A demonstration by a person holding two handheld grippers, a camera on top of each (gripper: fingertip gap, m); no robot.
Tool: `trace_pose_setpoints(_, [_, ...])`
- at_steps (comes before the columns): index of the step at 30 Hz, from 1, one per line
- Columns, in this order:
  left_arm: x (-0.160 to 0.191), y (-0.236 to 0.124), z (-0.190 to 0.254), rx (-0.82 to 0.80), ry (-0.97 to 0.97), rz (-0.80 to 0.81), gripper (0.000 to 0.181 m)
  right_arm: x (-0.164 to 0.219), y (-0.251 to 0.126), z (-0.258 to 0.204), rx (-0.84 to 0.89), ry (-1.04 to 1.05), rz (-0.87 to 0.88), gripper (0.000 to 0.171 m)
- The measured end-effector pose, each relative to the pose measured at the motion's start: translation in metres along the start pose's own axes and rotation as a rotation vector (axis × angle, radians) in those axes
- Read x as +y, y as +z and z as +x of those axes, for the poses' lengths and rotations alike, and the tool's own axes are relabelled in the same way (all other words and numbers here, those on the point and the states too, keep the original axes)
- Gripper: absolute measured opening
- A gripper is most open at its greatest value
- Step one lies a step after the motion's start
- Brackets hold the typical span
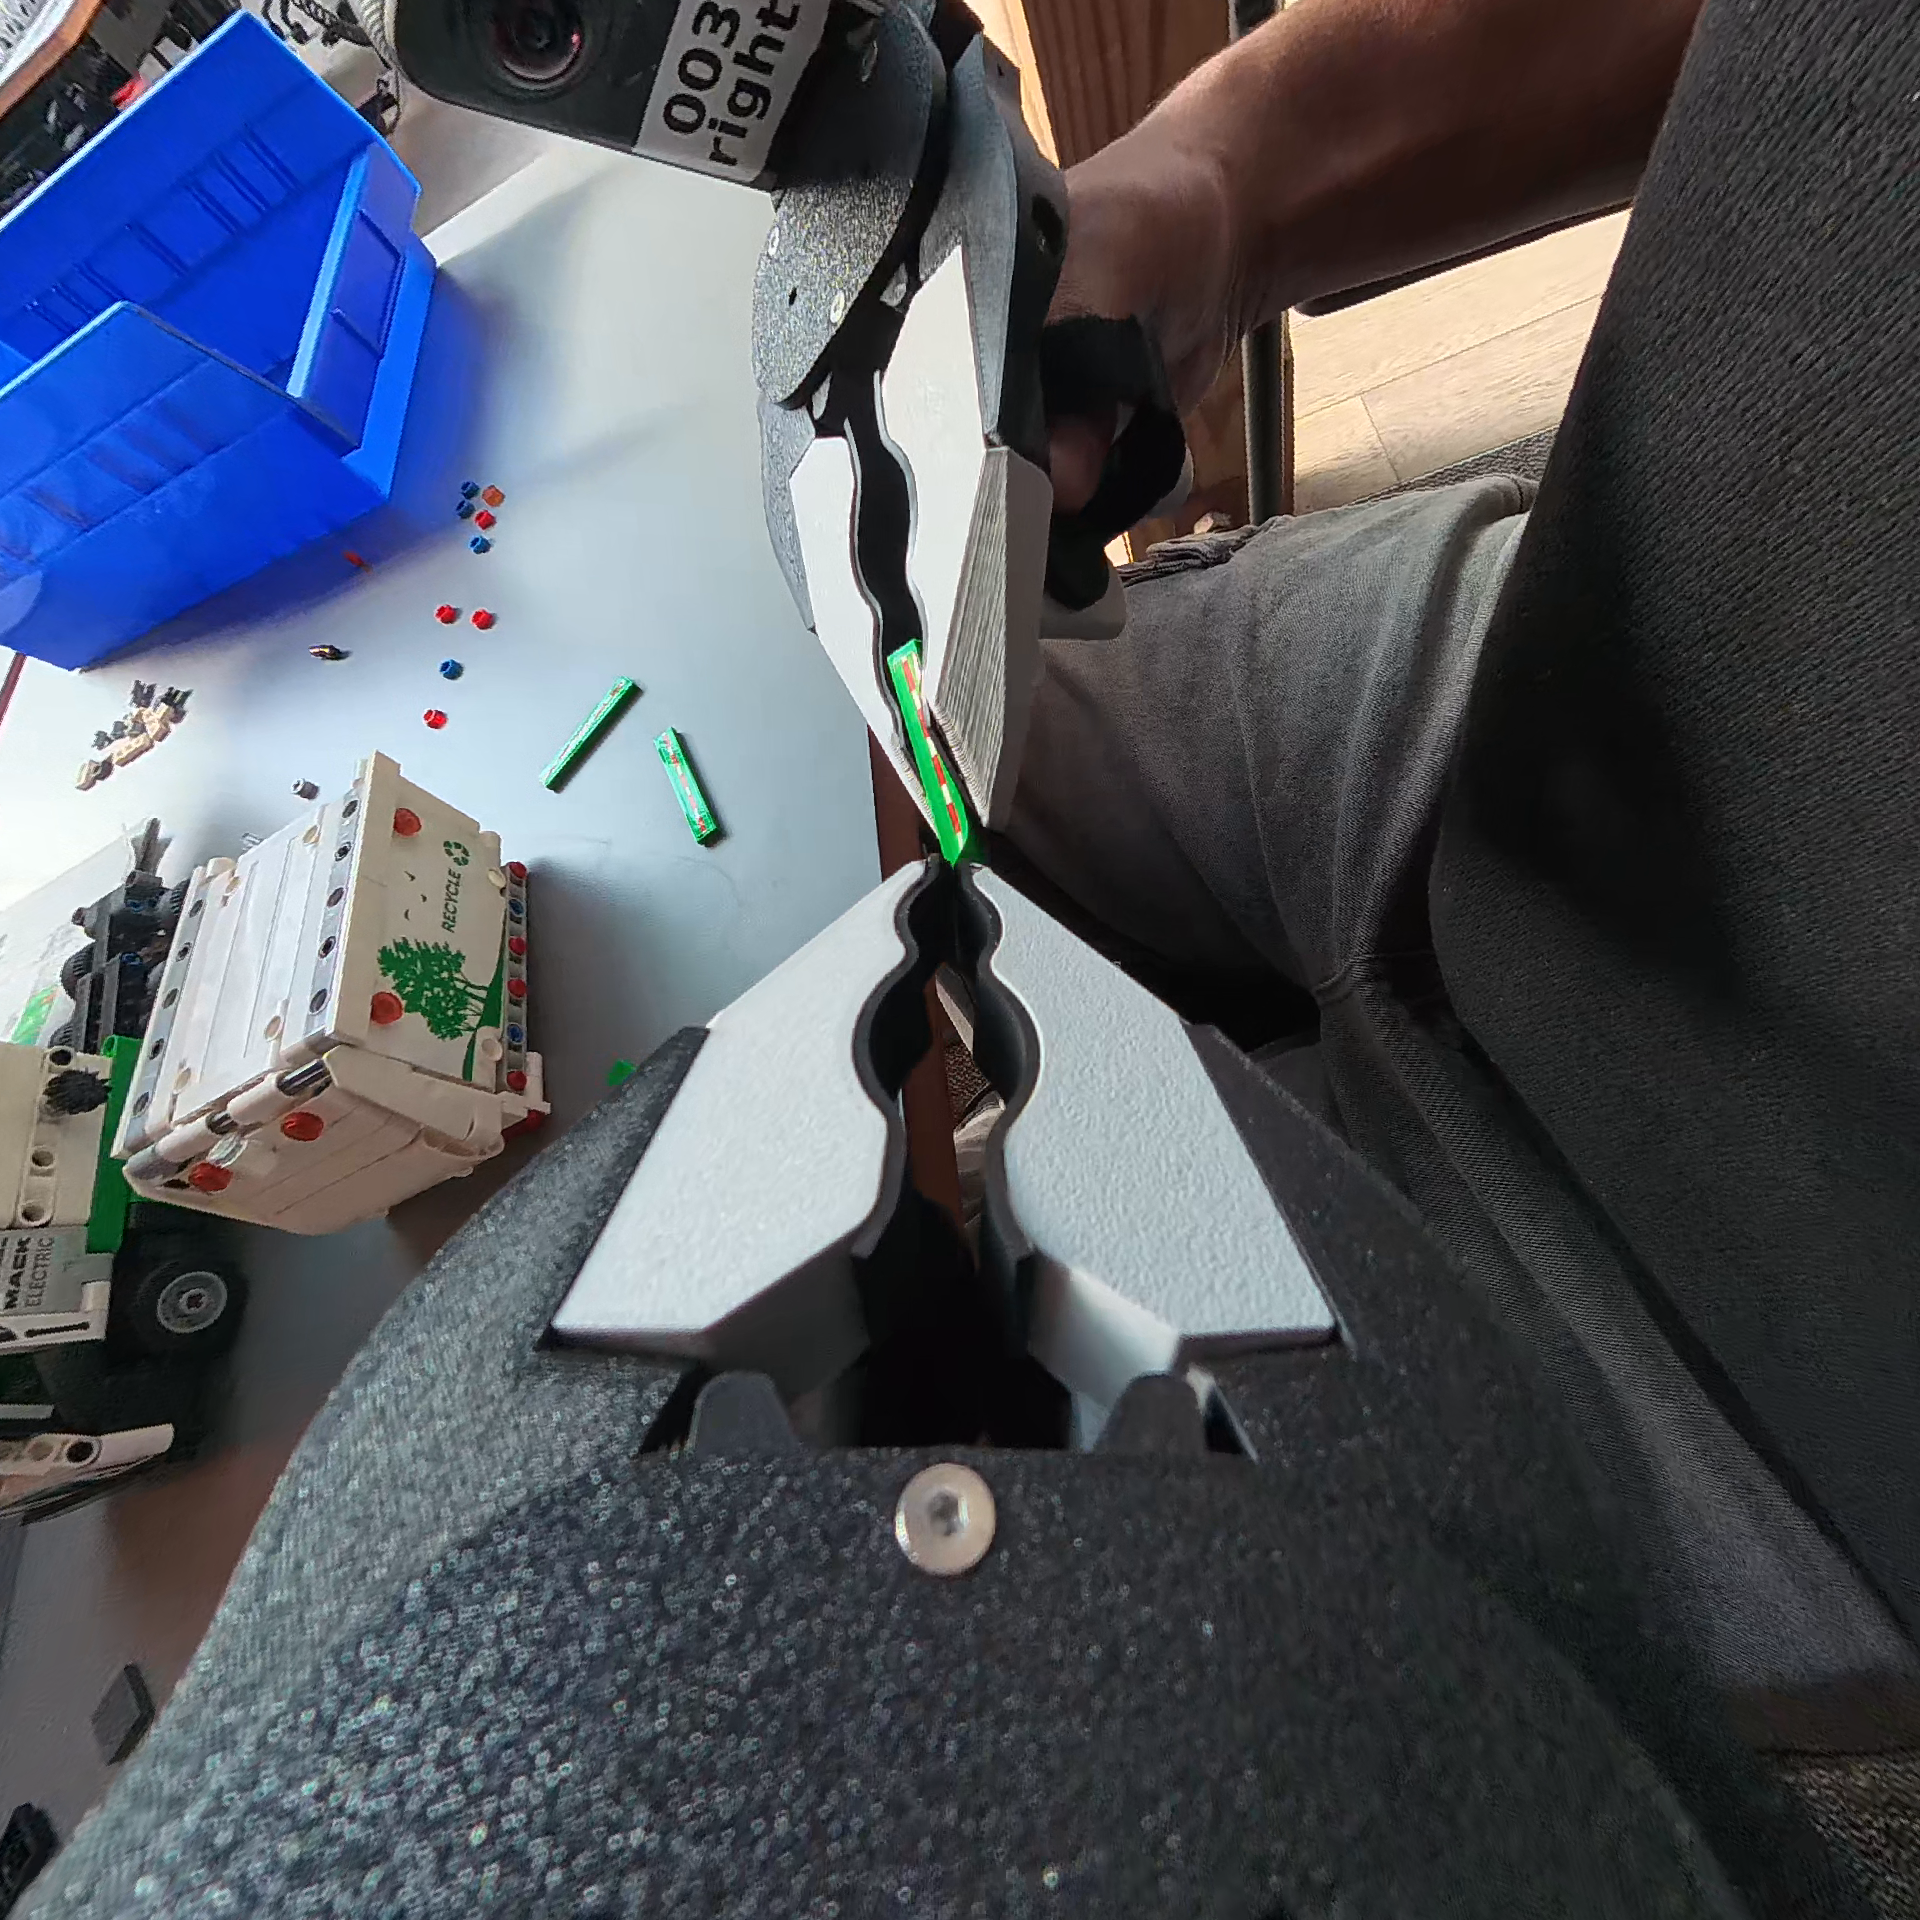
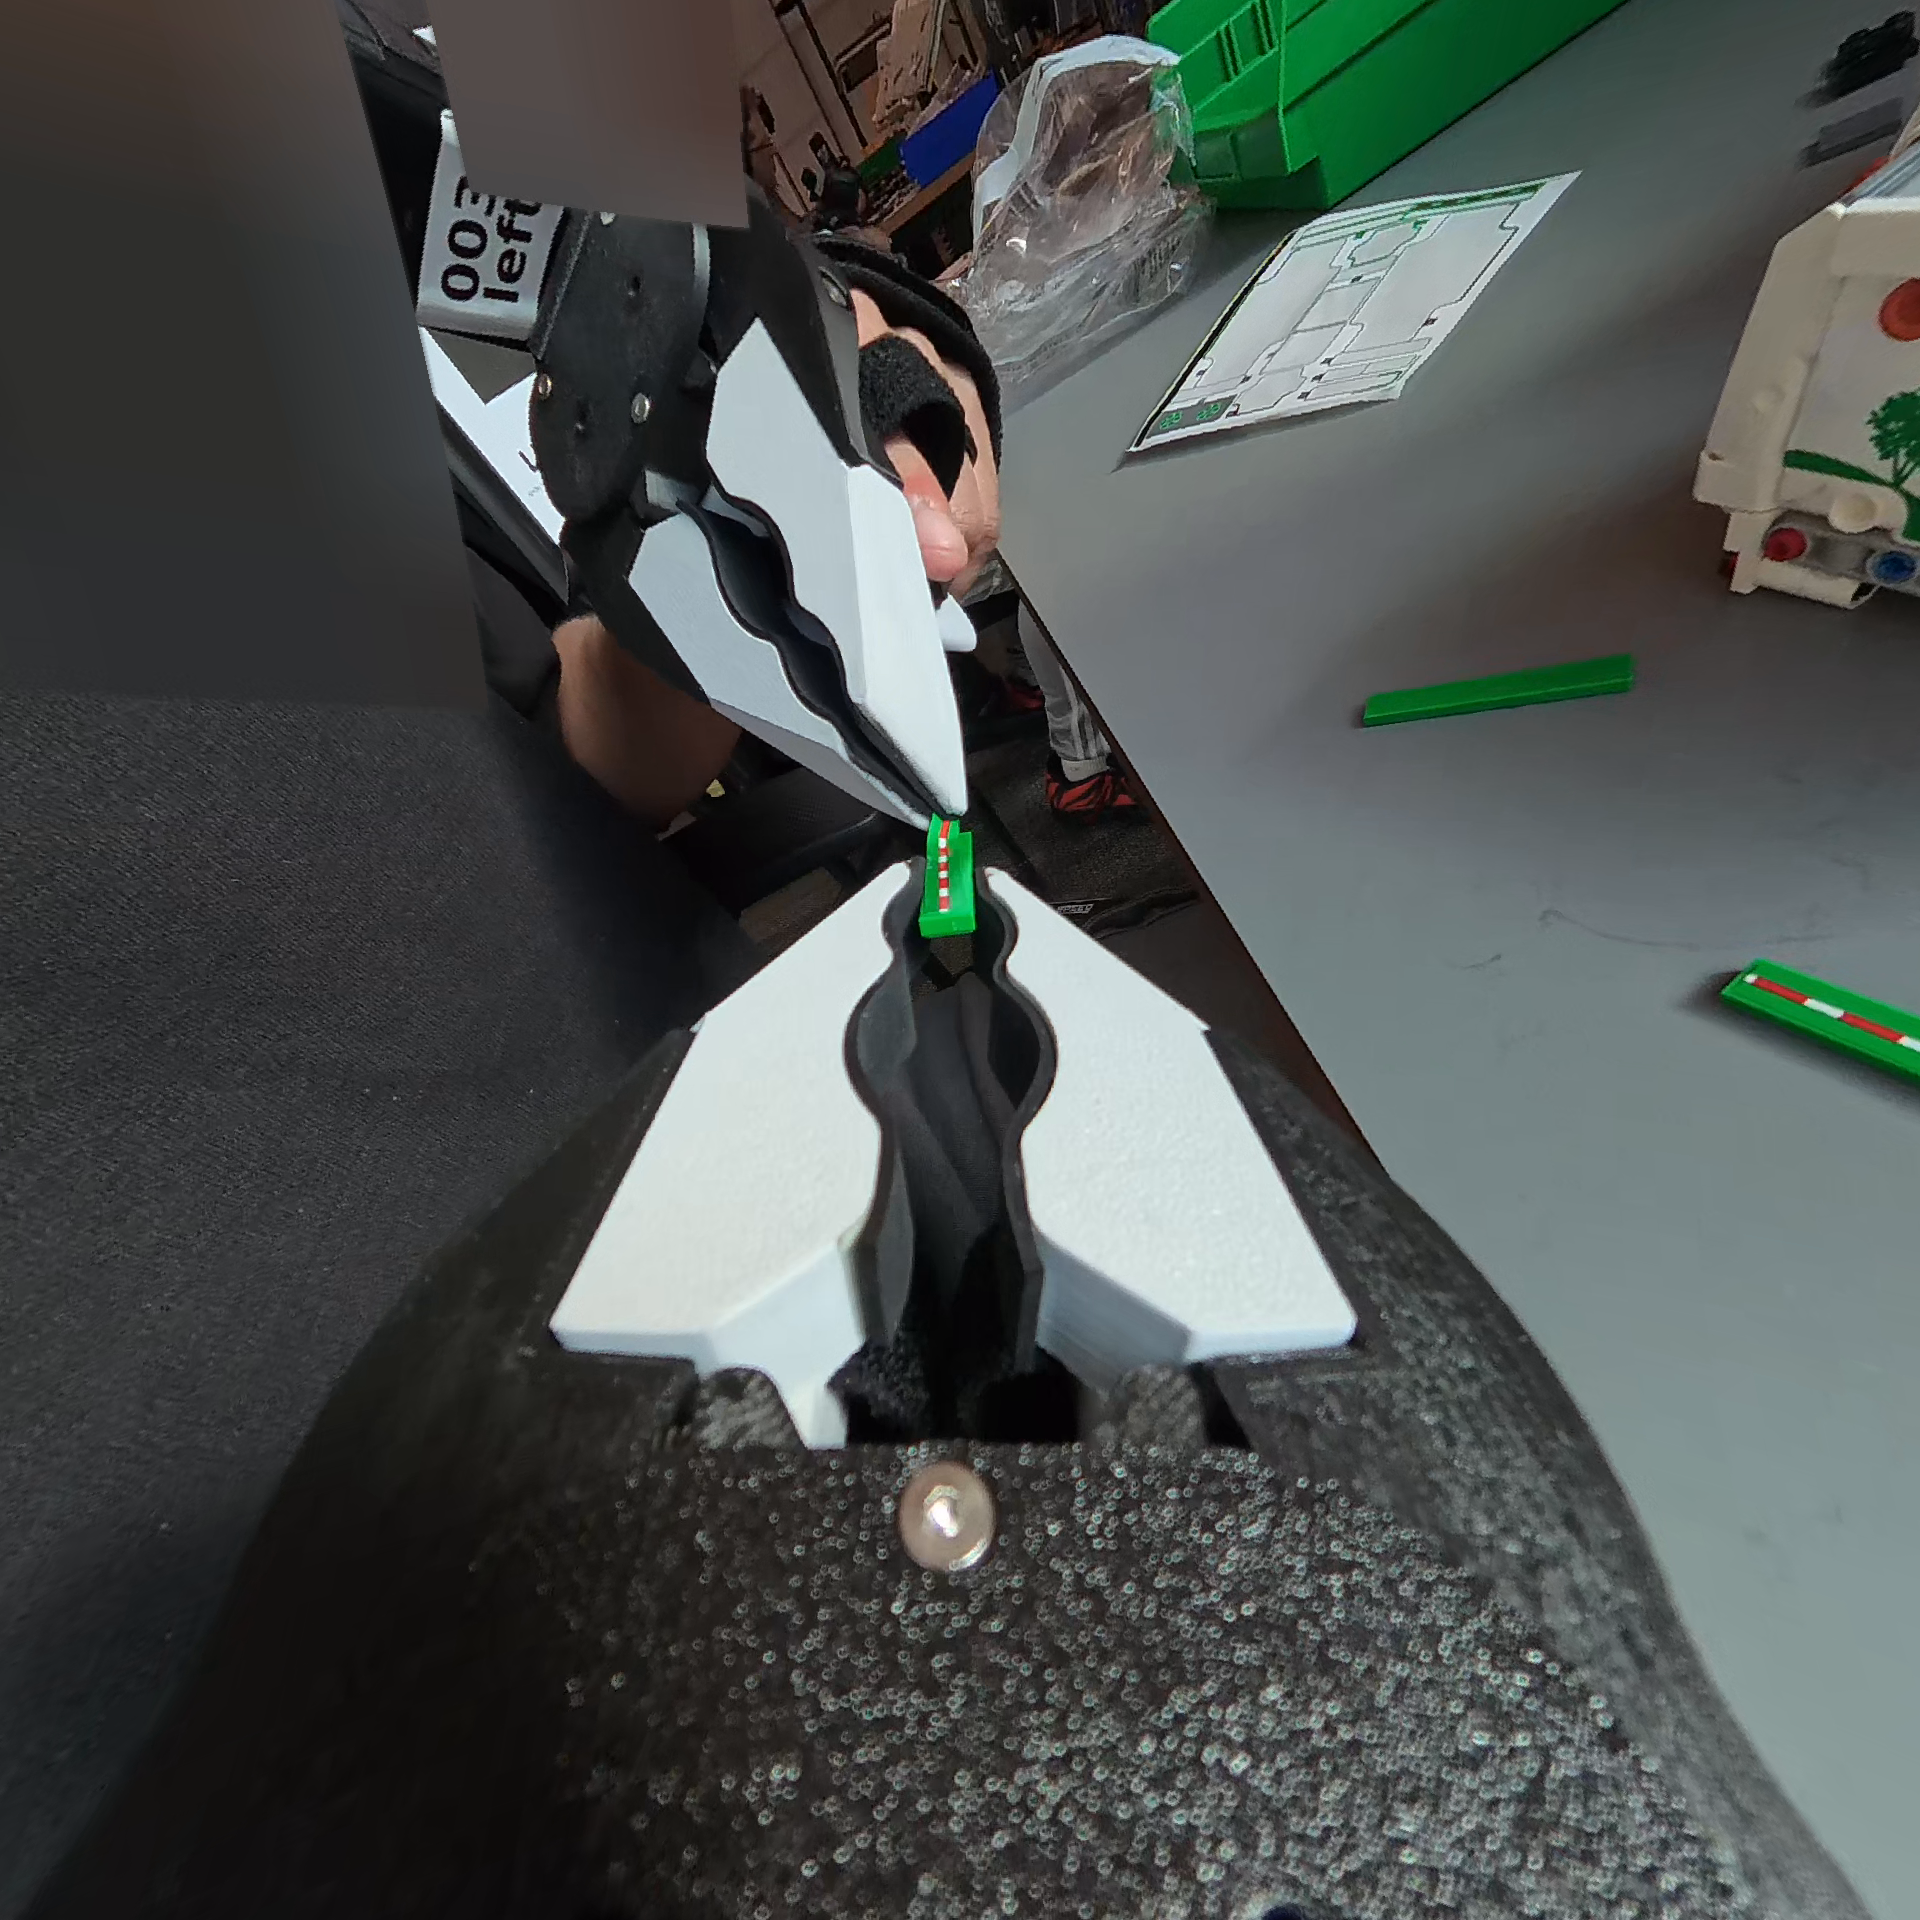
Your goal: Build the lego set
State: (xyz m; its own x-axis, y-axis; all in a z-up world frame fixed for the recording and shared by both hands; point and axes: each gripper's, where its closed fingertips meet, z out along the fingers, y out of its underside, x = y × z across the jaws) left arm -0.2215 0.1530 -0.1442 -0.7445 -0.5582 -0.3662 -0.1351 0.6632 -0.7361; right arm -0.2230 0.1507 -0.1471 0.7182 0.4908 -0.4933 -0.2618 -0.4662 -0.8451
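My right gripper (image 2: 948, 883) is shut on a short green tile (image 2: 945, 883) with a red and white stripe, held off the table's near edge over a person's lap. In the left wrist view the same gripper (image 1: 961, 821) comes down from the top with the tile (image 1: 925, 743) between its pads. My left gripper (image 1: 951, 875) is shut, and its closed tips touch the tile's free end. It also shows in the right wrist view (image 2: 951, 810), coming in from the upper left. The white Lego truck body (image 1: 343, 997) stands on the grey table (image 1: 644, 416).
Two more green tiles (image 1: 590, 732) (image 1: 688, 784) and small red and blue pins (image 1: 462, 613) lie on the table. A blue bin (image 1: 208, 343) stands behind. The right wrist view shows a green bin (image 2: 1351, 83), a printed sheet (image 2: 1351, 312) and a plastic bag (image 2: 1081, 229). The white Lego truck body (image 1: 343, 997) is about 15 centimeters from both grippers' fingertips.
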Motion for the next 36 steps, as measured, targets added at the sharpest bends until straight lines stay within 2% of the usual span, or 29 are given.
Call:
trace_pose_setpoints(6, [-0.001, 0.001, -0.005, -0.023, -0.024, 0.007, 0.0, -0.006, -0.002, 0.003, 0.024, -0.013, 0.033, 0.008])
trace_pose_setpoints(8, [-0.002, 0.0, -0.017, -0.068, -0.094, 0.025, 0.0, -0.011, -0.003, 0.005, 0.033, -0.005, 0.061, 0.024])
trace_pose_setpoints(10, [-0.004, 0.0, -0.026, -0.091, -0.195, 0.071, 0.0, -0.018, -0.003, 0.005, 0.024, 0.018, 0.106, 0.032])
trace_pose_setpoints(16, [-0.018, -0.006, -0.04, -0.112, -0.42, 0.28, 0.0, -0.038, -0.005, 0.013, 0.032, 0.123, 0.271, 0.025])
trace_pose_setpoints(18, [-0.02, -0.006, -0.041, -0.12, -0.453, 0.32, 0.0, -0.042, -0.005, 0.007, -0.043, 0.18, 0.299, 0.023])
trace_pose_setpoints(22, [-0.018, -0.003, -0.04, -0.162, -0.402, 0.299, 0.0, -0.046, -0.007, 0.006, -0.107, 0.263, 0.333, 0.021])
trace_pose_setpoints(36, [-0.009, 0.006, -0.037, -0.28, -0.196, 0.146, 0.0, -0.038, -0.011, 0.023, -0.05, 0.328, 0.294, 0.007])
